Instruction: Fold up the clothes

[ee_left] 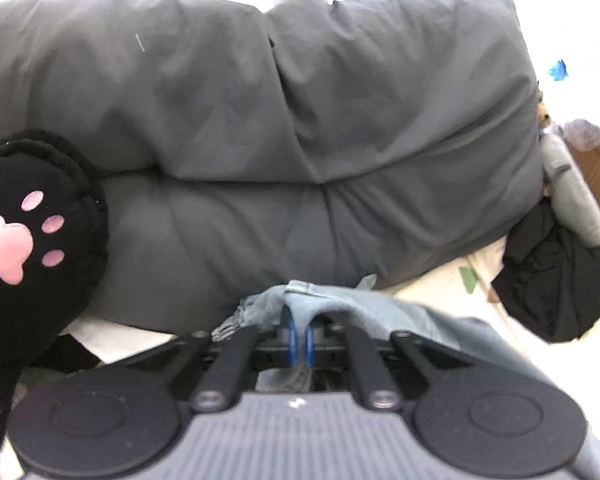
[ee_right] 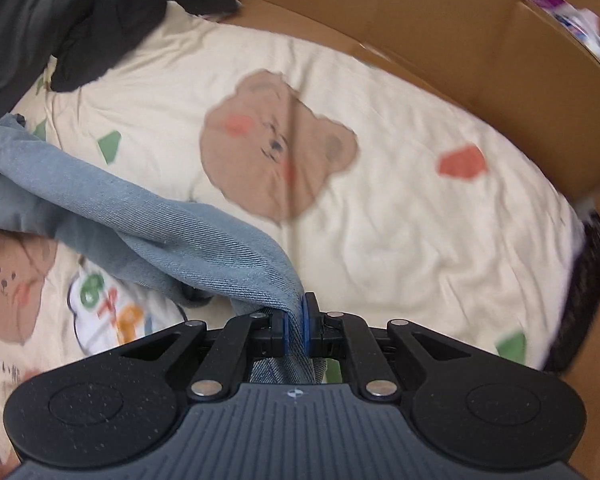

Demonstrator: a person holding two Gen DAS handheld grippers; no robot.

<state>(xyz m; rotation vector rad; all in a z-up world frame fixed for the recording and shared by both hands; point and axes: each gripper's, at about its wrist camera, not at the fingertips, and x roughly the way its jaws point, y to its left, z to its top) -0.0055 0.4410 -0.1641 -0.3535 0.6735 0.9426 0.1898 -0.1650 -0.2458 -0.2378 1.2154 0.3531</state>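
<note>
The left gripper point(ee_left: 299, 334) pinches a fold of light blue denim garment point(ee_left: 320, 304) before a grey duvet point(ee_left: 260, 120); a black paw-print plush point(ee_left: 32, 232) lies left.

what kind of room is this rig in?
Most likely a bedroom: the work surface is a bed with a bear-print sheet, a bulky grey duvet piled at the back, and a black paw-print plush beside it.

One light-blue denim garment point(ee_right: 160, 232), two claws, the left claw point(ee_left: 299, 338) and the right claw point(ee_right: 299, 328), one grey duvet point(ee_left: 260, 120), one black paw-print cushion point(ee_left: 32, 232), two whole printed bear faces point(ee_right: 280, 144) on one cream bedsheet point(ee_right: 420, 240), one cardboard box point(ee_right: 480, 40), one black garment point(ee_left: 552, 280)
</note>
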